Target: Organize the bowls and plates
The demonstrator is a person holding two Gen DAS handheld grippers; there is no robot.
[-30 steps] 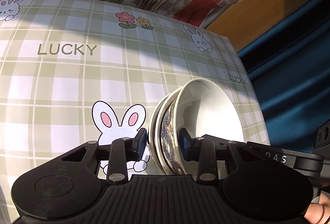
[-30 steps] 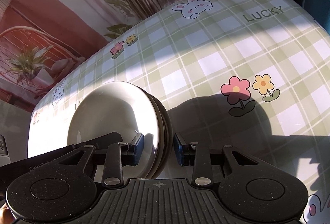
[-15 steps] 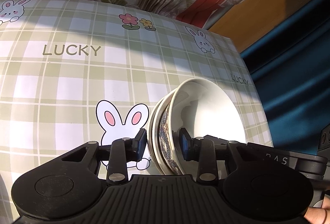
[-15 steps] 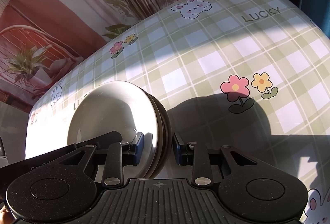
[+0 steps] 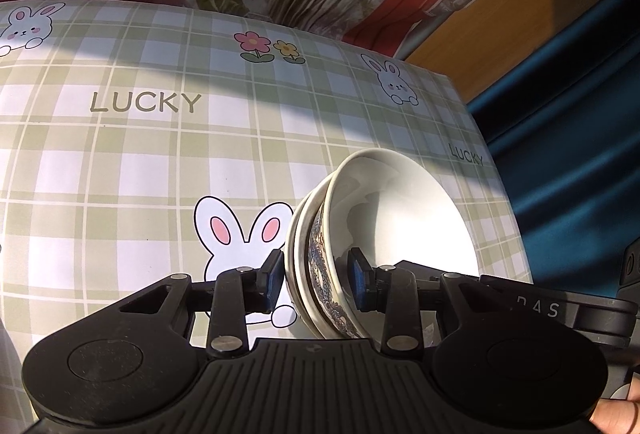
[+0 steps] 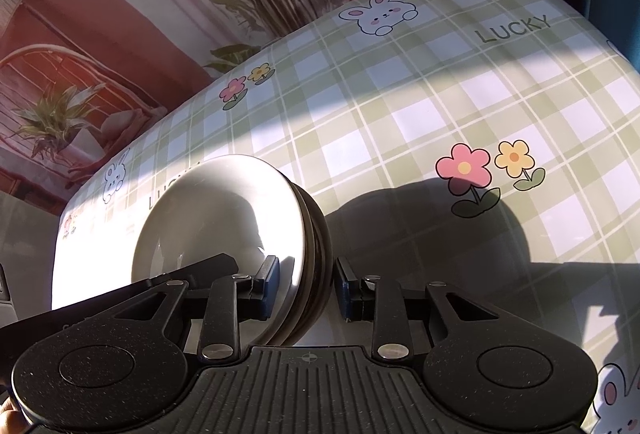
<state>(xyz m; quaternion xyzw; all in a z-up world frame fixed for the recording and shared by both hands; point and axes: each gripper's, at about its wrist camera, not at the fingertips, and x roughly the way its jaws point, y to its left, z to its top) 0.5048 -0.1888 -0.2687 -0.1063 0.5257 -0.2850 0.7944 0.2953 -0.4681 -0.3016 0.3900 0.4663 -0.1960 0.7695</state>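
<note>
Status: stacking looks done. All dishes in view form one nested stack (image 5: 384,234) of a bowl plus shallower plates beneath; no loose dish on the visible cloth (image 5: 140,170).

L gripper (image 5: 318,284): jaws straddle the stack rim, one pad inside the top bowl, one outside. Small gaps show at both pads, so contact can't be confirmed; cannot tell if clamped.

R gripper (image 6: 306,284): same setup on the opp. side of the stack (image 6: 240,218). Pads close to the rim, but grip state can't be told either.

Stack location: near the table edge, between both grippers, appears tilted in both views. Whether it rests on the cloth or is lifted is unclear.

Remaining (est.): set stack at final spot, release both sides.
</note>
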